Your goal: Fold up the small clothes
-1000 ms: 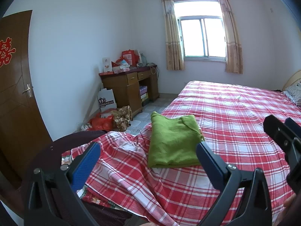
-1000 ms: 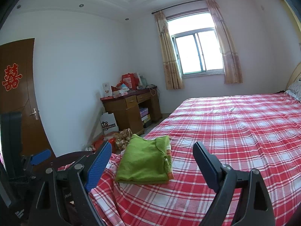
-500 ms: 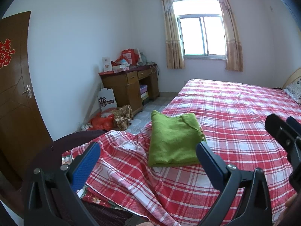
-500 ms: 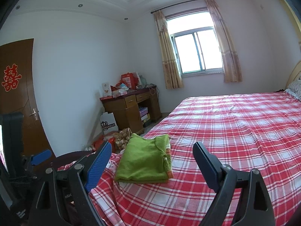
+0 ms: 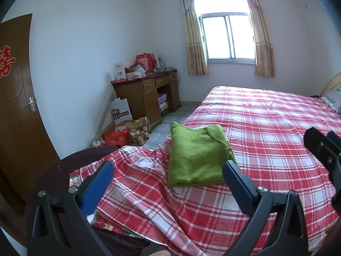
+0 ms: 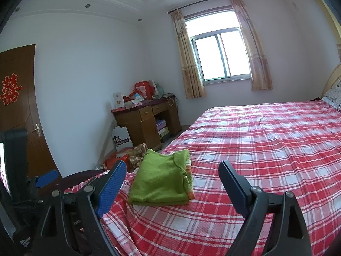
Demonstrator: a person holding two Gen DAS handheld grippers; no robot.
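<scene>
A green top (image 5: 197,156) lies folded into a neat rectangle on the bed (image 5: 266,128), near the corner at the foot end, on the red-and-white checked sheet (image 6: 255,149). In the right wrist view the same green top (image 6: 159,183) shows an orange-trimmed edge along its right side. The left gripper (image 5: 168,183) is held above the bunched-up corner of the sheet, its jaws spread wide with nothing between them; the folded top sits just beyond the gap, nearer the right finger, and is not touched. The right gripper (image 6: 170,183) is likewise held wide open and empty, above the sheet, with the top lying ahead of it, closer to its left finger. In the left wrist view part of the right gripper (image 5: 324,149) shows at the right edge, and in the right wrist view the left gripper (image 6: 45,178) shows at the lower left. Beneath the crumpled sheet corner, a dark rounded surface (image 5: 64,170) shows, though what it is cannot be told. Against the far wall stands a wooden desk (image 5: 145,98) with red boxes and small packages piled on top. On the floor beside it are a white paper bag (image 5: 120,112), a red plastic bag (image 5: 114,137) and a brown patterned bag (image 5: 138,130). A window (image 5: 228,37) with pale curtains is above the far side of the bed, and a brown door (image 5: 16,106) with a red paper character stands at the left.
</scene>
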